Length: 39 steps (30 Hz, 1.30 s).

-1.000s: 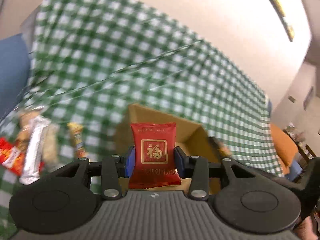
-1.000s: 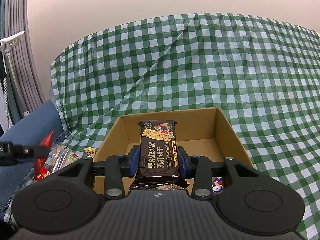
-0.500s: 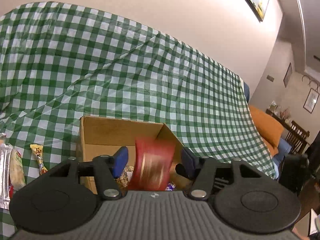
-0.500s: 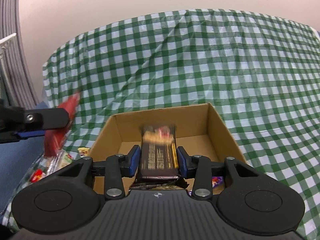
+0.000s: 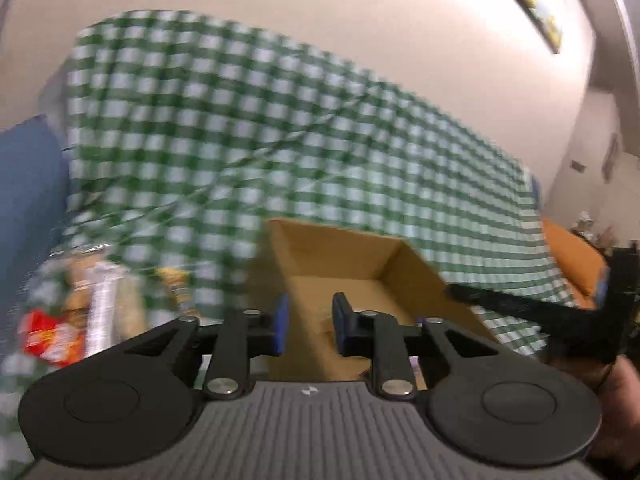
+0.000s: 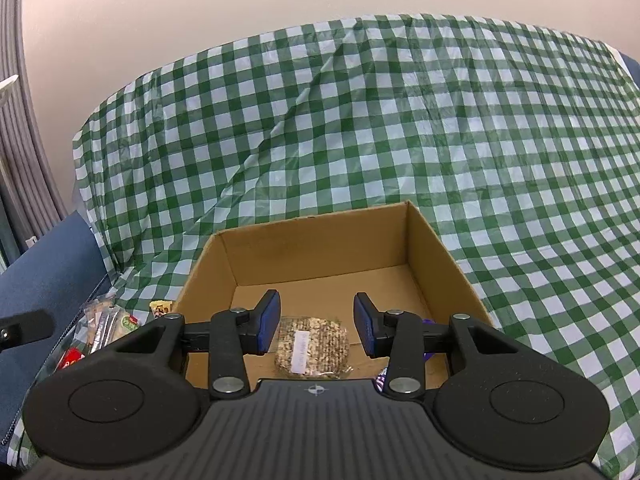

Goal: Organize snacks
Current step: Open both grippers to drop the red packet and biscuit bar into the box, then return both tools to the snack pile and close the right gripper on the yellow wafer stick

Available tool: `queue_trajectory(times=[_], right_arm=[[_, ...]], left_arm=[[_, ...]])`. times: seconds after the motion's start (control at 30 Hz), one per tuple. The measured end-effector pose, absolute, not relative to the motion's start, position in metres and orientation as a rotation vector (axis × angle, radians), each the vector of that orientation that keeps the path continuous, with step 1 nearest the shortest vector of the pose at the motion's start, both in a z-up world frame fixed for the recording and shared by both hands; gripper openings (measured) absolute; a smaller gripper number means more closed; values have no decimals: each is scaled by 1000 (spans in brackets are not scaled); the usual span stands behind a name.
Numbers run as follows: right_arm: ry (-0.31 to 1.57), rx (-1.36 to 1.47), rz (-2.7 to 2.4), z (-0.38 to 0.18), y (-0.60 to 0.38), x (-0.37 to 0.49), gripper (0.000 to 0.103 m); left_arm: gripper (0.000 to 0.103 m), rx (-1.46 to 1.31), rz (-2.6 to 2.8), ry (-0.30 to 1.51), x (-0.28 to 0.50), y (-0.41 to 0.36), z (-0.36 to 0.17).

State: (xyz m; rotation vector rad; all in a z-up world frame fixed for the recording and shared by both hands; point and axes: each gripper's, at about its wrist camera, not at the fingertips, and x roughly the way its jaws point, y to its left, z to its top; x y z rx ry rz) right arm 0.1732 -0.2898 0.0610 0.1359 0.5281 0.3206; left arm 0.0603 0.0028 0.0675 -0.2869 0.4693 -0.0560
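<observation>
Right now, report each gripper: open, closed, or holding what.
Left gripper: closing, nothing between its fingers.
Right gripper: open and empty, over the cardboard box.

From my left tongs' camera everything is smeared: the checked cloth (image 5: 280, 128) and the snack pile (image 5: 84, 312) at the left are too blurred to tell apart. My tongs' body hides the near part of the cardboard box (image 6: 320, 240) in both views. A purple wrapper (image 6: 427, 322) shows only as slivers behind my right tongs (image 6: 316, 322); I cannot tell what it is.
</observation>
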Motion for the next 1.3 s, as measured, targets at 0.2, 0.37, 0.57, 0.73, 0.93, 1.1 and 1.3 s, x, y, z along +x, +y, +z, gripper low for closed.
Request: queue_trajectory(times=[0.2, 0.37, 0.57, 0.73, 0.93, 1.1, 1.3], right_arm=[[496, 65, 364, 63, -267, 164, 30], [459, 28, 409, 68, -247, 152, 30], [416, -17, 462, 76, -220, 141, 30], [375, -26, 522, 81, -195, 132, 30], [339, -48, 581, 82, -158, 121, 30], [381, -36, 592, 70, -122, 121, 31], [444, -117, 627, 39, -63, 124, 31]], left_arm=[[23, -238, 110, 486, 37, 68, 46], [23, -266, 169, 508, 27, 106, 19], [23, -380, 164, 507, 26, 129, 14], [23, -410, 143, 494, 28, 135, 13], [23, -477, 143, 488, 30, 141, 10], [23, -475, 122, 487, 31, 139, 10], [23, -501, 122, 492, 34, 143, 8]])
